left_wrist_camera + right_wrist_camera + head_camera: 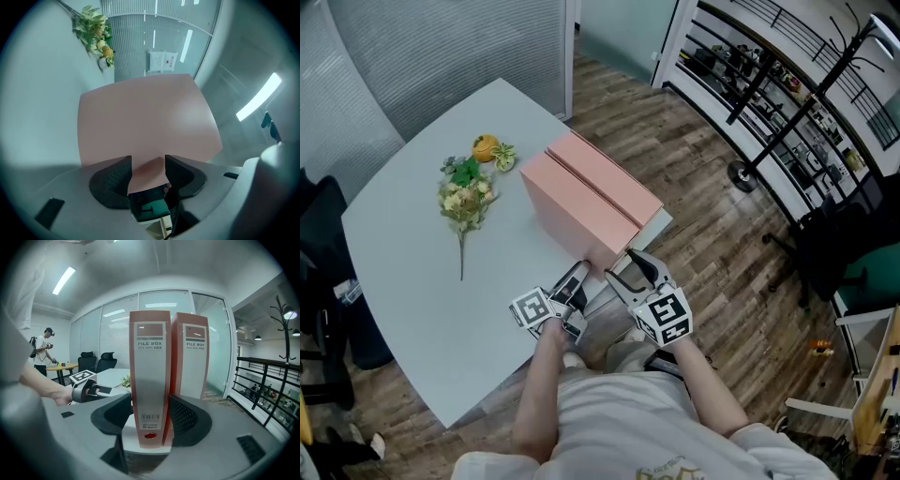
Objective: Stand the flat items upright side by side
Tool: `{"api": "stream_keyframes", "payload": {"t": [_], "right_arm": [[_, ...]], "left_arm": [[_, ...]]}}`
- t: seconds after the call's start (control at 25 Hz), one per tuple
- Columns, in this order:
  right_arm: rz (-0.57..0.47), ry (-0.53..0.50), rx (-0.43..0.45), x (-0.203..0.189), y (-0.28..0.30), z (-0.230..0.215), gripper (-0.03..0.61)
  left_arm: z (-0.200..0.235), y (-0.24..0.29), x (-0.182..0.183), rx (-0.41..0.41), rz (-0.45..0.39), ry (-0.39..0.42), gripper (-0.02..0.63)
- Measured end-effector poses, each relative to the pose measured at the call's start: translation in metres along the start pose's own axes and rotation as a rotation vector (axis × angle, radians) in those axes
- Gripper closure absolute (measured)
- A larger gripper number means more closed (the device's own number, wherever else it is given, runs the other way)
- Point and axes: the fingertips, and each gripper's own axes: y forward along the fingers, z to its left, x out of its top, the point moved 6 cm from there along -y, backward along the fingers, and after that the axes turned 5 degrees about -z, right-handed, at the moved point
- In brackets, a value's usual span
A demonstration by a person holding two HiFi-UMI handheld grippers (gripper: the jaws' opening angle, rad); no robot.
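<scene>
1. Far left, on the smooth pale table: a bunch of flowers lying flat with the stem toward the person. A small orange fruit sits just beside the blooms. Well apart from the boxes and blocking nothing.
2. Left gripper: sits low by the table's near edge, alongside the near end of the left file box. Jaws apart and clamped on nothing. Only the box's broad pink side shows through the gap; cannot tell whether the tips touch it or stay just off it.
3. Left file box: stands upright near the table's right corner. Slim and rectangular, with a smooth matt pink side. The grey-white spine carries a printed label and a barcode and faces the person.
4. Right gripper: clamped on that spine low down, with ribbed black pads pressed against both sides.
5. Right file box: also upright, side against side with the first, and the same shape and colour.
6. Further right, off the table: wood-plank floor, dark metal shelves and a black coat stand.
</scene>
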Motion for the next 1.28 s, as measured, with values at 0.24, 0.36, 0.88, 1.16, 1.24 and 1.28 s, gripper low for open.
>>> {"api": "stream_keyframes", "payload": {"t": [0.24, 0.36, 0.88, 1.16, 1.24, 1.28], "right_arm": [[0.011, 0.053, -0.033, -0.011, -0.019, -0.001, 0.311], [0.011, 0.074, -0.052, -0.012, -0.028, 0.002, 0.311], [-0.079, 0.169, -0.159, 0.001, -0.068, 0.002, 0.560], [-0.072, 0.165, -0.174, 0.001, -0.072, 0.002, 0.563], [-0.066, 0.163, -0.174, -0.001, -0.072, 0.003, 0.563], [-0.065, 0.166, -0.174, -0.002, -0.073, 0.003, 0.563]], "left_arm": [[-0.020, -0.014, 0.015, -0.005, 0.004, 0.121, 0.405], [-0.032, -0.020, 0.019, 0.004, 0.013, 0.187, 0.410], [-0.102, -0.029, 0.031, 0.094, 0.009, 0.742, 0.589], [-0.110, -0.038, 0.025, 0.121, 0.007, 0.799, 0.598], [-0.107, -0.041, 0.026, 0.132, 0.005, 0.795, 0.598], [-0.107, -0.042, 0.026, 0.136, 0.003, 0.790, 0.598]]}}
